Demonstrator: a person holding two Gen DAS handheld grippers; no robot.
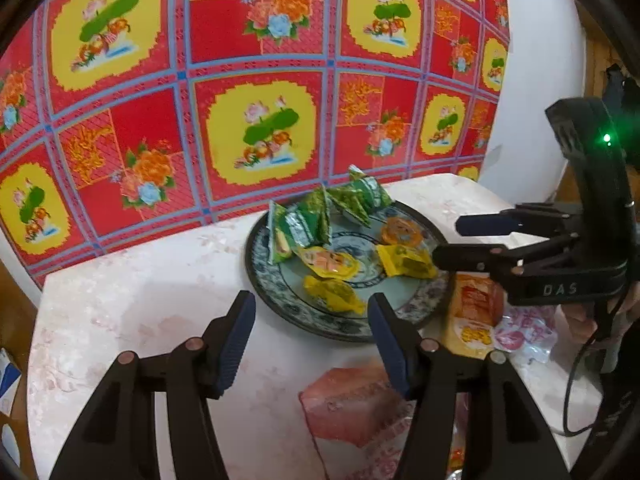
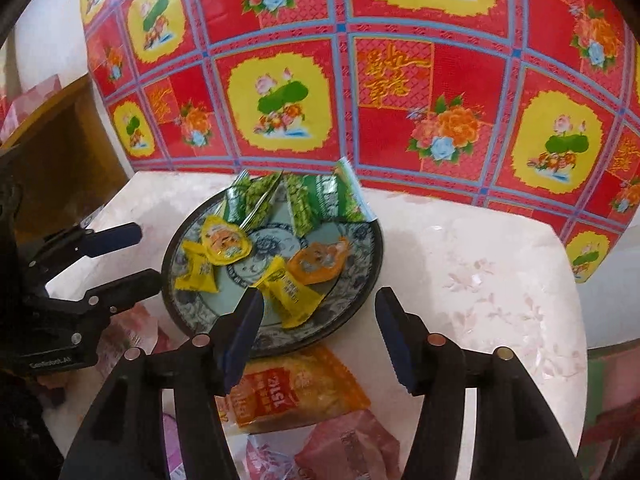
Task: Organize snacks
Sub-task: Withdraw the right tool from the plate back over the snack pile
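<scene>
A round patterned plate (image 1: 280, 296) sits toward the back of a pale, marbled table (image 1: 140, 300), close to a wall hung with a red-and-yellow flowered cloth (image 1: 256, 80). The snacks are sorted on it by colour: green packets (image 1: 316, 220) stand bunched along the far rim, while yellow packets (image 1: 334, 294) and an orange packet (image 1: 402, 234) lie flat nearer the middle and front.

The left gripper (image 1: 312, 340) hangs over the near edge of the plate with its jaws apart and nothing between them — the blue pads (image 1: 236, 344) are clear of every packet. The right gripper (image 2: 320, 332) is likewise released, its jaws spread above the plate's front rim; one yellow packet (image 2: 290, 296) lies just past its left fingertip, not gripped. From the left wrist view the right gripper reaches in from the side, its tips close to a yellow packet (image 1: 406, 266) — whether they touch it I cannot say from this angle.

Off the plate, toward the near side of the table, lies a larger orange snack bag (image 2: 296, 392), and next to it a pink wrapped pack (image 1: 352, 408). A hand (image 1: 588, 316) grips the right tool's handle at the edge of view.
</scene>
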